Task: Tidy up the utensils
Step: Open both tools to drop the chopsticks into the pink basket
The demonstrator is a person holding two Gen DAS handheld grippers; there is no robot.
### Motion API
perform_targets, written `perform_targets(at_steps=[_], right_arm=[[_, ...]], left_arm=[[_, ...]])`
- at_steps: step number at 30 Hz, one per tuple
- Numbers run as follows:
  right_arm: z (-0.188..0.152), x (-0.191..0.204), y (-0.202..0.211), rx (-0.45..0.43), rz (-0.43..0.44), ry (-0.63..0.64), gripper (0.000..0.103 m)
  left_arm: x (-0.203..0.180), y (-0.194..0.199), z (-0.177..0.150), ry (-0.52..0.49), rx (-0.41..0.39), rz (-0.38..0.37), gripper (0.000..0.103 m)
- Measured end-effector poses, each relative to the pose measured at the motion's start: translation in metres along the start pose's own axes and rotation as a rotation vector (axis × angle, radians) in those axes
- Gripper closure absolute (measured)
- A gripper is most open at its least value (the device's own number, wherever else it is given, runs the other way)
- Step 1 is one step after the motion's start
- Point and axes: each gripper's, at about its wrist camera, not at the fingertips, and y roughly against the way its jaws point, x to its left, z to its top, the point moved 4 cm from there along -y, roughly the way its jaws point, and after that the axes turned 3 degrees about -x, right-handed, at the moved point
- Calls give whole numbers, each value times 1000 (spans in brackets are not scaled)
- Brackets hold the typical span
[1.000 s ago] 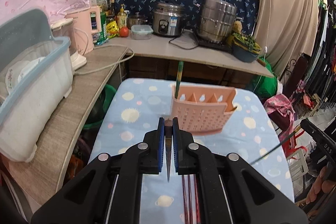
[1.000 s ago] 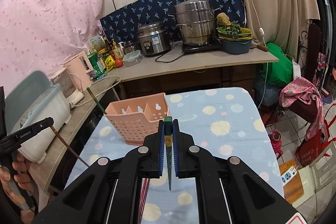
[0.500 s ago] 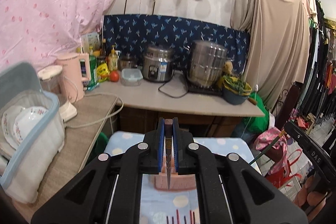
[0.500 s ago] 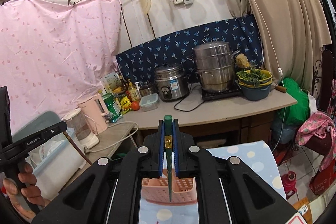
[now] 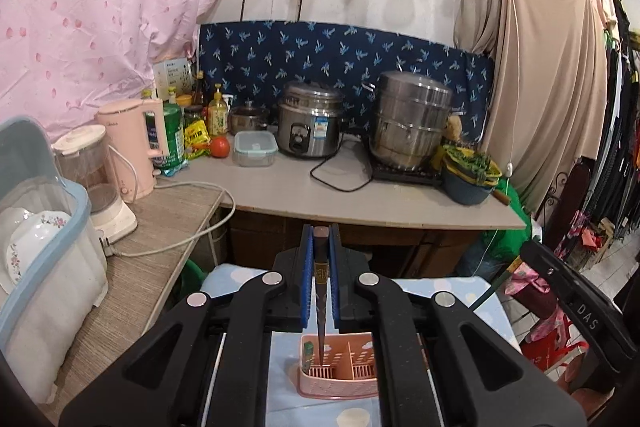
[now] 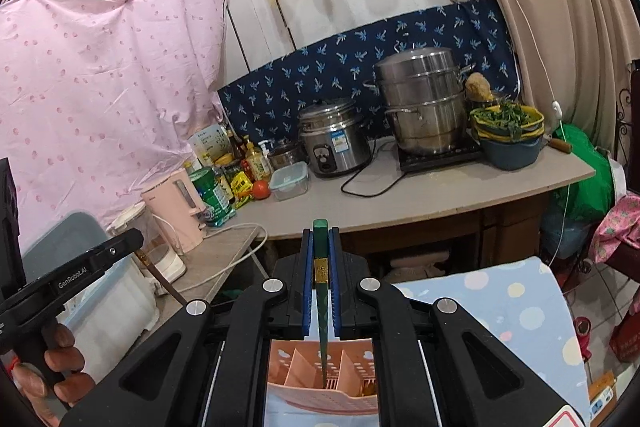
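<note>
My left gripper (image 5: 320,251) is shut on a dark brown chopstick (image 5: 320,307) that hangs upright, its tip over the left end of the pink divided utensil basket (image 5: 340,383). A green chopstick (image 5: 307,354) stands in the basket's left compartment. My right gripper (image 6: 320,251) is shut on a green chopstick (image 6: 322,315) held upright, its tip down inside a middle compartment of the basket (image 6: 324,387). The left gripper also shows at the left of the right wrist view (image 6: 76,269).
The basket stands on a blue table with pastel dots (image 6: 512,311). Behind is a counter (image 5: 360,195) with a rice cooker (image 5: 310,125), a steel steamer pot (image 5: 412,123), a pink kettle (image 5: 134,147) and bottles. A blue dish bin (image 5: 36,239) stands at the left.
Both grippers have tilted up and risen, so the chopsticks now hang vertically over the basket. The basket has dropped to the bottom of both views.
</note>
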Motion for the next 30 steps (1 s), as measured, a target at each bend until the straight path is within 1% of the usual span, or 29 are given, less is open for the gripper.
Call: perform_targets(at_steps=[4, 8, 10, 12, 13, 14, 15, 17, 20, 24, 30], right_arm=[[-26, -4, -18, 58, -15, 8, 96], [-42, -8, -30, 96, -15, 2, 96], [-47, -9, -32, 102, -21, 0, 88], [-49, -11, -31, 99, -24, -6, 67], [-49, -12, -29, 93, -27, -9, 64], [-48, -12, -26, 84, -30, -10, 63], [-48, -12, -25, 82, -31, -9, 63], [-46, -11, -20, 78, -31, -10, 63], [-46, -12, -11, 72, -30, -7, 63], [-51, -10, 4, 71, -33, 2, 63], [-68, -4, 27, 90, -29, 14, 63]], left_arm=[[2, -18, -20, -5, 45, 13, 96], [5, -29, -31, 7, 70, 12, 96], [4, -31, -34, 8, 72, 9, 96], [4, -30, -35, 6, 64, 13, 95], [3, -29, -36, 7, 65, 5, 93], [3, -28, -36, 8, 67, 4, 88], [3, -27, -35, 8, 65, 6, 86], [4, -25, -36, 9, 62, 14, 75], [5, -19, -37, 1, 58, 22, 71], [3, -6, -41, -20, 48, 39, 70], [-1, 18, -49, -42, 42, 50, 69]])
